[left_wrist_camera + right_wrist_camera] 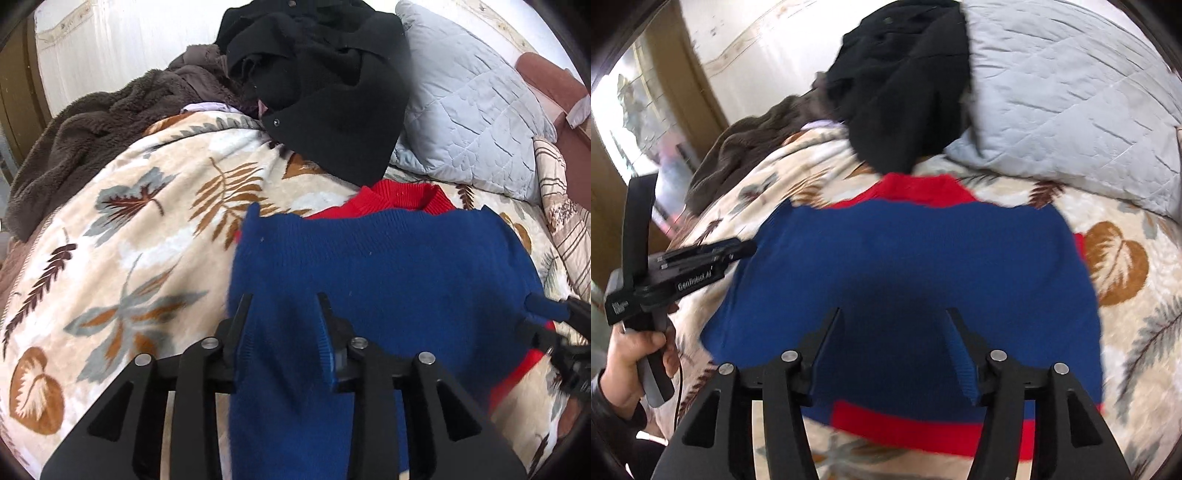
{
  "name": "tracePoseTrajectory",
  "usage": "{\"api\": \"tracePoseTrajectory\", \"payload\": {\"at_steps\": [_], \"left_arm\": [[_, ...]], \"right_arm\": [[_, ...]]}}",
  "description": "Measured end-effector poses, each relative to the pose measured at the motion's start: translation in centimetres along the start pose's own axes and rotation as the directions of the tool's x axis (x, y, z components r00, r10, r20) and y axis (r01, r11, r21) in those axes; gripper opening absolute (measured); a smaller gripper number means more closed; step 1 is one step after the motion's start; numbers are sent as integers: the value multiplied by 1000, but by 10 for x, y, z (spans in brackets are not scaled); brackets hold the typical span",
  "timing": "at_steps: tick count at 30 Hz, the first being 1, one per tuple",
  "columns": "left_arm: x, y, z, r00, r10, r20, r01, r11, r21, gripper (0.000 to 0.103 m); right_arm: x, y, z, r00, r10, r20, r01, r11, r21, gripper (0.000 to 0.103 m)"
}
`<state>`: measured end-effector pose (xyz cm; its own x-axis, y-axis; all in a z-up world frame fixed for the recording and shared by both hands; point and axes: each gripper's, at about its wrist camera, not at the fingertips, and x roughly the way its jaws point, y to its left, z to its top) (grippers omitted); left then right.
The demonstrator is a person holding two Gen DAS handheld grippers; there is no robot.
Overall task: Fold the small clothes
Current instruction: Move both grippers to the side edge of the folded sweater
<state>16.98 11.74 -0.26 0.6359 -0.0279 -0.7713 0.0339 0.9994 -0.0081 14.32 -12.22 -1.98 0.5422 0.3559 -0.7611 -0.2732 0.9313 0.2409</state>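
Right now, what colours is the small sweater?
Blue with red collar and hem, the sweater shows best from the right wrist.

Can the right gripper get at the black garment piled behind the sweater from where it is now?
Probably yes. The right gripper stands open over the blue and red sweater, and the black garment lies uncovered just beyond its collar, nothing between them.

— What's the room like?
— A bed [122, 229] under a leaf-print blanket, a grey quilted pillow [469, 110], a white wall [122, 40], a wooden door frame [701, 88], bright daylight.
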Motion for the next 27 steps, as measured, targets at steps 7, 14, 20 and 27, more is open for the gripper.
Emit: {"api": "tracePoseTrajectory", "payload": {"at_steps": [7,14,20,27], "left_arm": [[-9,11,-22,999,32,-12,-32,999,-5,38],[24,15,-43,994,28,-106,-31,999,-23,53],[21,22,-40,995,-8,-99,3,998,-56,54],[16,33,-33,996,-10,-85,3,997,-77,54]], "right_arm": [[19,30,-23,999,13,-43,-13,1000,4,61],[50,37,-39,992,-51,-113,49,999,-22,65],[35,50,-35,995,-62,-83,60,998,-25,65],[29,88,-32,998,-16,-61,10,996,-93,65]]}}
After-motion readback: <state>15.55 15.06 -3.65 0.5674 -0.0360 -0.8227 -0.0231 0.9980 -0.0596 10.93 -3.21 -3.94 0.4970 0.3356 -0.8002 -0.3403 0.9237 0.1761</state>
